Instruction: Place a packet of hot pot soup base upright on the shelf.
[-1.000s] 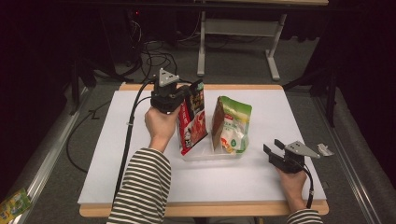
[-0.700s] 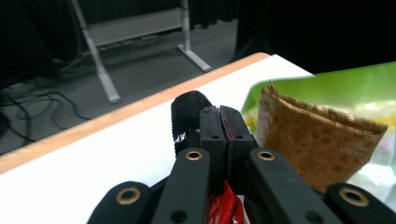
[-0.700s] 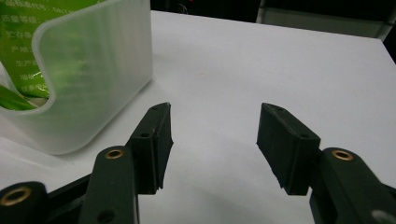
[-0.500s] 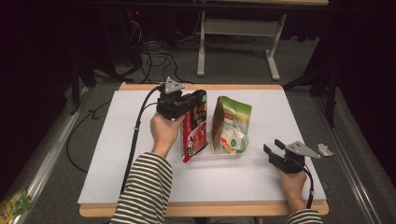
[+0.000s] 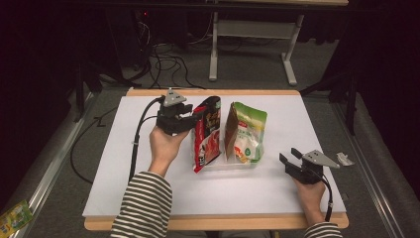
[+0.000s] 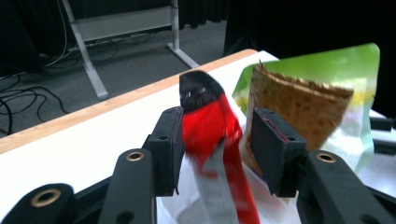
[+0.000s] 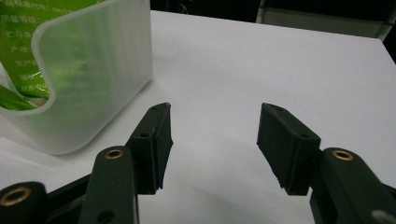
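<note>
L gripper (image 5: 190,119) is sitting w/ jaws apart, having just been opening; red pouch (image 5: 208,131) is standing between them, pads not pressing on it. Pouch is leaning in clear bin (image 5: 223,163) mid-table, nearer the back edge, w/ green pouch (image 5: 246,131) just beside it blocking the R side. R gripper (image 5: 292,157) is resting near front R corner, jaws apart, nothing between, bin wall (image 7: 93,70) close by.

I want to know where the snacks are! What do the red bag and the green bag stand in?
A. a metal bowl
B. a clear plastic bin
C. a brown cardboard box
B: the red bag and the green bag stand upright in a clear plastic bin on the white table.
</note>
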Demonstrator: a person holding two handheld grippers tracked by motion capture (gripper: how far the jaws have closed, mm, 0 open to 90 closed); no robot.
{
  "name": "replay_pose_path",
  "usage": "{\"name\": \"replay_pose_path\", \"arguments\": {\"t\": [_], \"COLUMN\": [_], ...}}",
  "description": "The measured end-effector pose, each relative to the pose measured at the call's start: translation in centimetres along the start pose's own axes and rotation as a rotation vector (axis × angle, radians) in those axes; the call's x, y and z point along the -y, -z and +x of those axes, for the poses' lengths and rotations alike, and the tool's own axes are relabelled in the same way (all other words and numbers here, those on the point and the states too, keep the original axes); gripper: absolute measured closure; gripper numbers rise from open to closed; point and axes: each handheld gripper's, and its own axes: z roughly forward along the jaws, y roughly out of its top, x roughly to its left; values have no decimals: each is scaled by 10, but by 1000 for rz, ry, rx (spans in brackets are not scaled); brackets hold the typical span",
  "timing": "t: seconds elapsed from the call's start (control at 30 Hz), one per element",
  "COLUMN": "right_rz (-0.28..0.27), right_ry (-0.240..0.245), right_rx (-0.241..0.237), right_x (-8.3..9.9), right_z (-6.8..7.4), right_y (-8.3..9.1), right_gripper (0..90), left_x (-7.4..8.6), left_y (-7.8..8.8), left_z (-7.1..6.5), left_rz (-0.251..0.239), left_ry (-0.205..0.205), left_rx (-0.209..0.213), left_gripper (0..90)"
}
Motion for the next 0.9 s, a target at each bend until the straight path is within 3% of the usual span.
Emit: {"name": "replay_pose_path", "arguments": {"t": [0.1, 0.43, 0.6, 0.9], "right_rz": [1, 6, 7, 7], "right_ry": [3, 7, 6, 8], "right_rx": [-1, 1, 2, 2], "right_x": [0, 0, 0, 0], "right_z": [0, 1, 1, 1], "right_y": [0, -1, -1, -1], "right_gripper": [455, 455, 455, 454], "left_x": [5, 53, 71, 101], "left_y": [5, 23, 21, 9], "left_z": [1, -8, -14, -21], "left_rz": [17, 148, 217, 262], "left_ry": [1, -3, -1, 24], "left_rx": [6, 58, 63, 67], "left_gripper": [549, 586, 620, 607]}}
